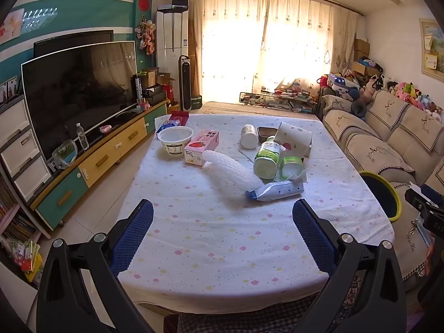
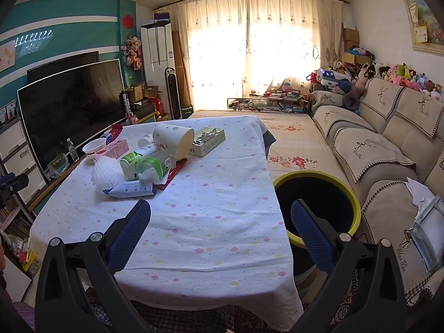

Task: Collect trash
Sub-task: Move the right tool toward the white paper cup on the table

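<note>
Trash lies in a heap on the cloth-covered table [image 1: 216,238]: a white foam net sleeve [image 1: 233,170], a blue-and-white wipes packet [image 1: 277,191], a green-labelled bottle on its side [image 1: 267,158], a green-lidded jar [image 1: 291,168], a pink strawberry milk carton [image 1: 201,147], a white bowl [image 1: 174,138] and a tipped paper cup [image 1: 294,136]. My left gripper [image 1: 222,208] hovers open over the near table, short of the heap. My right gripper [image 2: 220,208] is open too, over the table's right edge, one finger above the yellow-rimmed bin [image 2: 319,188]. Both are empty.
The bin [image 1: 388,194] stands on the floor between the table and the beige sofa [image 2: 388,144]. A TV [image 1: 77,88] on a low cabinet runs along the left. A green-printed box [image 2: 209,138] and red chopstick wrapper [image 2: 174,172] also lie on the table.
</note>
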{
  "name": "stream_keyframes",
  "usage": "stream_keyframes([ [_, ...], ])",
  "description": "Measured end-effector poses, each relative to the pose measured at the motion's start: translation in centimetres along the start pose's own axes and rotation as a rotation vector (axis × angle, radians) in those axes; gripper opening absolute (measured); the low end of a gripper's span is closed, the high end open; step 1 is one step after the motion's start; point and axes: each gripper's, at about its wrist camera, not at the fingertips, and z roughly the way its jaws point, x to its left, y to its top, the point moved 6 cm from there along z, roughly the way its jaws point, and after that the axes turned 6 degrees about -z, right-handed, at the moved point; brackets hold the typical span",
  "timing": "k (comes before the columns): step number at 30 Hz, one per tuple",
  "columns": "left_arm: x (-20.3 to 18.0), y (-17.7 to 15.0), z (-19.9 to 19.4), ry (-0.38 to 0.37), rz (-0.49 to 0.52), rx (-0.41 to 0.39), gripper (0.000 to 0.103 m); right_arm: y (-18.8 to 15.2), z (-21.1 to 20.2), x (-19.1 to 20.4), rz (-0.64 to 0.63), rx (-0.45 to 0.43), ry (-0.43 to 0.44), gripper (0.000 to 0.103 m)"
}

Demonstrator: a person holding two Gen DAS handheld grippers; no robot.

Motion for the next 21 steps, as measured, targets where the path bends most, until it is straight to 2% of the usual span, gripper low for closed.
stream_keyframes([
  [11, -0.2, -0.8, 1.1, 0.011, -0.004, 0.014, 0.099, -0.4, 1.1, -0.2, -0.003, 0.026, 0.010, 0.097],
  [21, 1.1, -0.5, 2.3, 0.019, -0.038, 0.018, 0.099, 0.9, 5.8, 0.9, -0.011, 0.089, 0.060, 0.097],
])
